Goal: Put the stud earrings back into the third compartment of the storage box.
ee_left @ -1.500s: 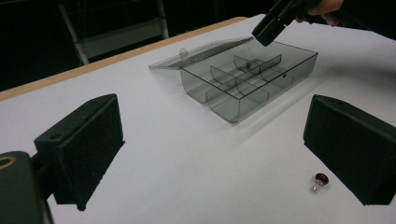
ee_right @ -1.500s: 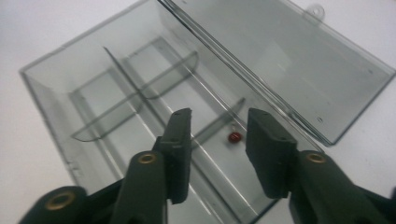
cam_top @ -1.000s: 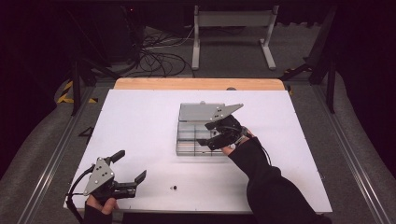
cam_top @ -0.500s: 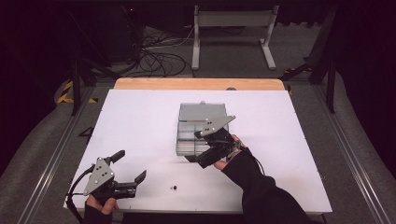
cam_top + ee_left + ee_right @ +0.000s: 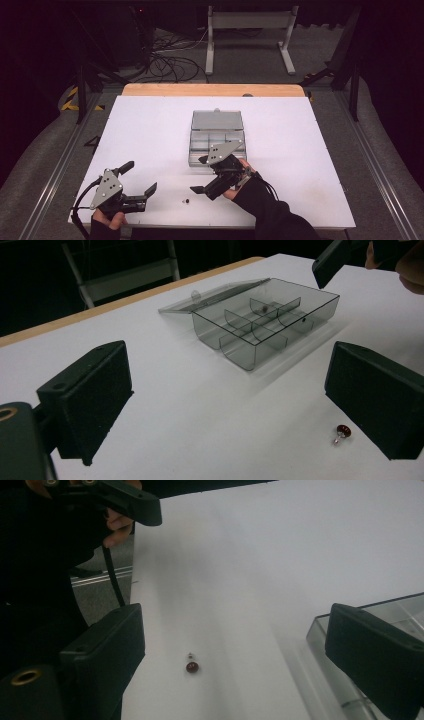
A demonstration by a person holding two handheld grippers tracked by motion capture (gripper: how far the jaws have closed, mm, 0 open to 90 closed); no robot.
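Observation:
A tiny dark-red bead with a short metal stub [image 5: 186,201] lies on the white table near the front edge; it also shows in the left gripper view [image 5: 343,430] and the right gripper view [image 5: 192,667]. A clear divided box [image 5: 217,145] with its lid laid back sits mid-table, and small items lie in its far cells [image 5: 265,320]. My right gripper [image 5: 198,175] hovers between the box and the bead. Its jaws have just been opening and stand wide with nothing between them [image 5: 240,630]. At the front left my left gripper [image 5: 141,176] rests open and empty [image 5: 230,405].
The white table [image 5: 150,130] ends in a wooden strip [image 5: 210,90] at the back. Beyond it are cables and a metal stand on the floor. The box's corner [image 5: 320,632] is just right of the right gripper's jaws.
The right gripper has come away from over the box toward the front of the table, nearer the bead, and its jaws stand wider. The left gripper has not moved.

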